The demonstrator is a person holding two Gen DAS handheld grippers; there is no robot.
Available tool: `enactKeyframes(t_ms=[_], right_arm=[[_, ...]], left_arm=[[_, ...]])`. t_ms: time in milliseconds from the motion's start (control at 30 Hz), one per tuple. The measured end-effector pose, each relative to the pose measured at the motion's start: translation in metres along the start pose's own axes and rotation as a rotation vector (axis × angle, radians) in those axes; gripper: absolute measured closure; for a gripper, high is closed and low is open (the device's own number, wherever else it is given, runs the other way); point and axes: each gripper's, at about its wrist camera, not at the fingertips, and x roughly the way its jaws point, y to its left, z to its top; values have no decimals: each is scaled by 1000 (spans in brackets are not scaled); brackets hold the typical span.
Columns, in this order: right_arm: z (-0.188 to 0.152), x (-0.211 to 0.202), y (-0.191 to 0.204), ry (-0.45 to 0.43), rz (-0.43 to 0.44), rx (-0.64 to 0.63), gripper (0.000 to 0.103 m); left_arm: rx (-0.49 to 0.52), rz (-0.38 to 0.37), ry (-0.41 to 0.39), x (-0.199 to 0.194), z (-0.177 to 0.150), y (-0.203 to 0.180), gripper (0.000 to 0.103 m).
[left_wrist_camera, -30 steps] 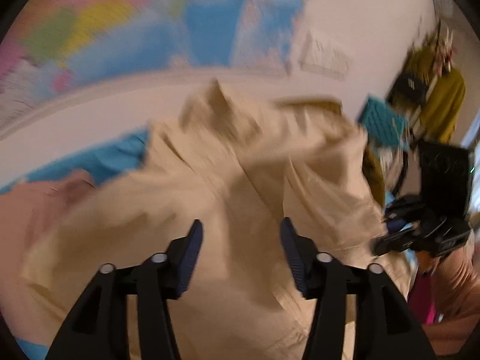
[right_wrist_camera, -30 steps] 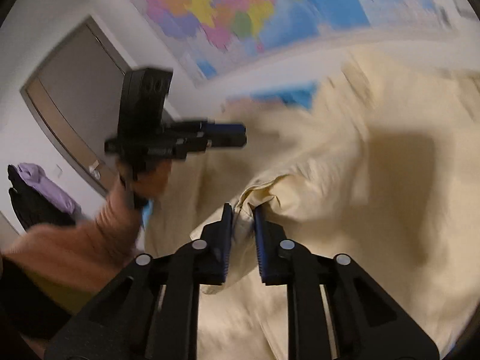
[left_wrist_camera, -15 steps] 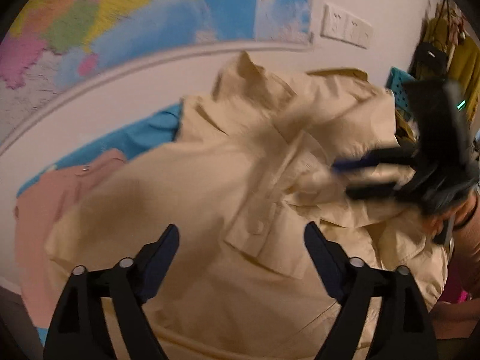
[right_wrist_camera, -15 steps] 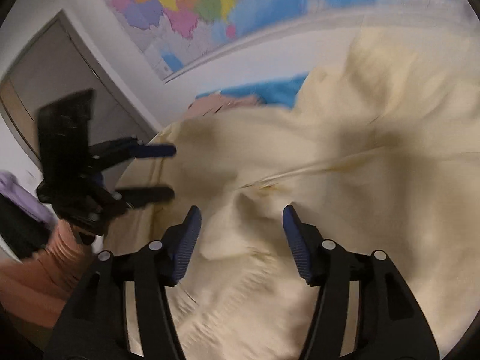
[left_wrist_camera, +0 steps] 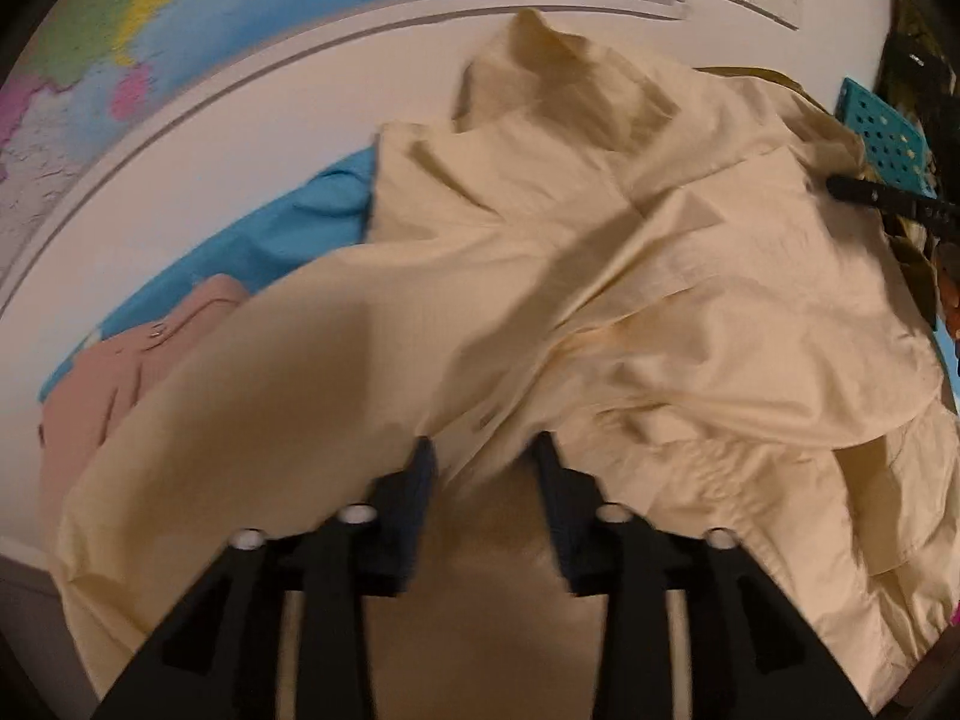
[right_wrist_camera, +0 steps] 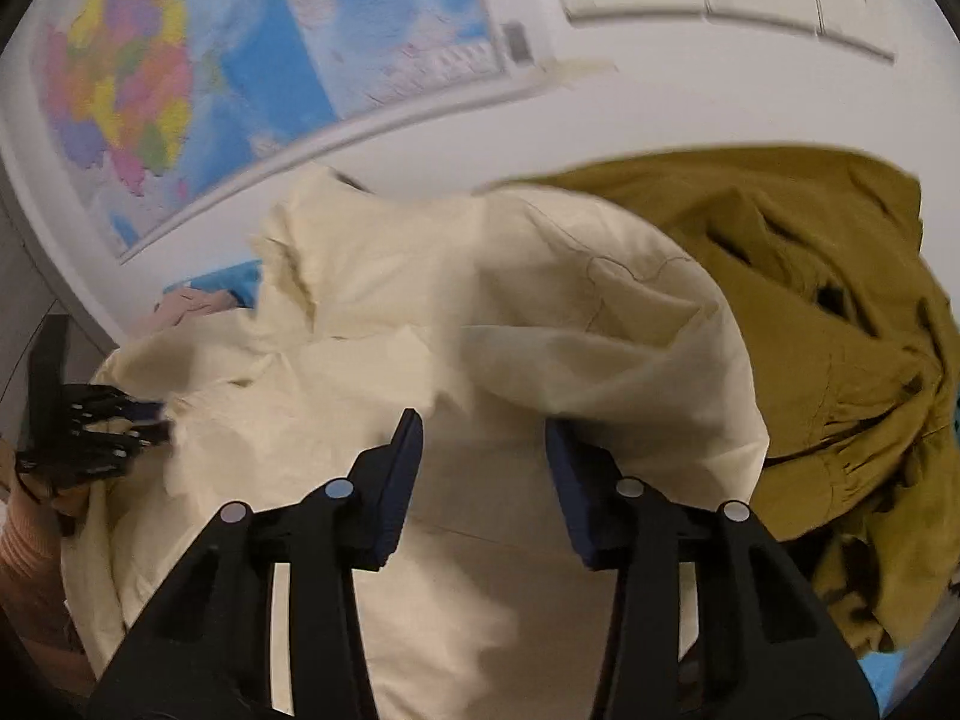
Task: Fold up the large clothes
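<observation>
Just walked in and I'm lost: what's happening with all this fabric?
A person is working a large cream shirt with a claw in each hand. Both the left claw and right claw have just been closing, fabric between their fingers, no firm pinch showing. An olive garment waits beside it.

Left wrist view: looks steeply down along its fingers, close over the cream shirt (left_wrist_camera: pixel 600 300), toward the wall map (left_wrist_camera: pixel 240 12) behind it; pink cloth (left_wrist_camera: pixel 120 372) lies left of the shirt. Right wrist view: likewise close above the shirt (right_wrist_camera: pixel 480 312), angled down and facing the same map (right_wrist_camera: pixel 240 60), with an olive garment (right_wrist_camera: pixel 810 312) right of the shirt. Both views share the shirt, the map and the pink cloth (right_wrist_camera: pixel 186 303). Each shows the other's gripper at the shirt's edge: right (left_wrist_camera: pixel 888 204), left (right_wrist_camera: pixel 90 432).
</observation>
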Motion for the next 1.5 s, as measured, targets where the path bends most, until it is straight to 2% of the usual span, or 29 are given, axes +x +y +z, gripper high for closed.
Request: enactKeyframes(t_ms=[67, 100, 167, 233, 367, 400, 433, 500, 533, 600, 667, 733, 800, 867, 900, 933, 1067, 1233, 1300, 1333, 1367, 1433, 1500], right_arm=[[-3, -2, 6, -13, -38, -19, 55], [-3, -4, 15, -30, -42, -30, 54], [-7, -21, 37, -72, 15, -77, 53], [-13, -31, 65, -74, 84, -155, 52], [-27, -15, 137, 13, 219, -359, 53], [-30, -9, 147, 29, 219, -392, 53], [-35, 3, 159, 61, 216, -436, 54], [-44, 26, 166, 137, 206, -462, 63], [-50, 39, 166, 183, 169, -480, 70], [-58, 57, 160, 253, 135, -464, 70], [-58, 54, 149, 261, 144, -420, 72], [-58, 39, 147, 233, 128, -410, 67], [-51, 17, 151, 185, 205, -394, 59], [-54, -11, 164, 147, 364, -385, 46], [-57, -17, 169, 153, 404, -391, 45], [-65, -26, 183, 162, 478, -416, 45], [-95, -21, 218, 277, 671, -430, 38], [-118, 8, 264, 383, 759, -461, 37], [-117, 20, 279, 405, 785, -474, 57], [-115, 19, 285, 404, 798, -499, 88], [-105, 21, 293, 383, 789, -517, 94], [-80, 6, 288, 321, 785, -509, 98], [-48, -15, 277, 235, 740, -513, 98]], left_arm=[[6, -9, 8, -3, -3, 3, 56], [3, 9, 10, -6, -4, 7, 52], [9, -14, -45, -23, -6, 13, 42], [19, -49, -85, -36, -9, 15, 34], [47, -52, -50, -29, -6, 6, 33], [53, -48, -31, -22, -6, 3, 33], [57, -37, -15, -17, -8, -1, 38], [46, 23, 11, -4, -9, -4, 49], [38, 47, 23, 2, -10, -3, 51], [-1, 77, 38, 7, -12, 3, 52], [-29, 57, 8, -3, -14, 9, 52], [-60, 6, -89, -33, -21, 21, 48], [-95, -36, -173, -64, -27, 32, 42], [-117, -33, -239, -89, -35, 40, 40], [-126, -27, -274, -103, -41, 44, 39], [-140, -10, -301, -117, -48, 48, 36], [-201, 31, -335, -133, -60, 65, 36], [-282, 37, -310, -134, -78, 85, 36], [-303, 40, -315, -135, -85, 92, 36], [-310, 44, -320, -138, -88, 95, 36], [-315, 46, -326, -140, -90, 98, 36], [-325, 55, -355, -151, -95, 103, 36], [-337, 59, -392, -163, -99, 109, 34]])
